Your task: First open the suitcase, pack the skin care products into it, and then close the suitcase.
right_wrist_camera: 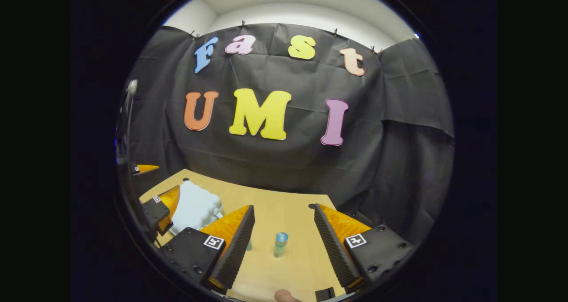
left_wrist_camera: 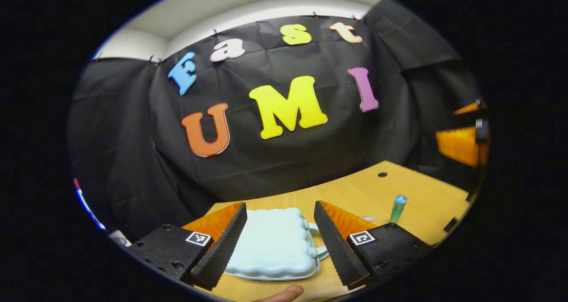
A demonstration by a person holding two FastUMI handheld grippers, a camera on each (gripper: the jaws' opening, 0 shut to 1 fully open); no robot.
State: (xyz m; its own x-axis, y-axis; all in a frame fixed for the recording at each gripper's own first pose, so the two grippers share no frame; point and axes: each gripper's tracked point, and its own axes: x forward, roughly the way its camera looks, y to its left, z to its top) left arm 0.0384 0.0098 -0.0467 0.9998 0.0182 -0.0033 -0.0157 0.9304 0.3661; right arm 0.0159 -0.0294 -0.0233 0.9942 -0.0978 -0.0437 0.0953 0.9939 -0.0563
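Closed pale-blue scalloped plastic suitcase (left_wrist_camera: 271, 242) on wooden worktop (left_wrist_camera: 417, 200); teal upright bottle (right_wrist_camera: 280, 244) nearby; left tongs (left_wrist_camera: 279, 244) and right tongs (right_wrist_camera: 284, 244) both released.

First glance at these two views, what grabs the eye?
The pale blue suitcase, lying closed on the wooden table, framed by the open left gripper. Next, the small teal bottle standing upright, apart from the case, centred ahead of the open right gripper. In the right gripper view the suitcase lies far left.
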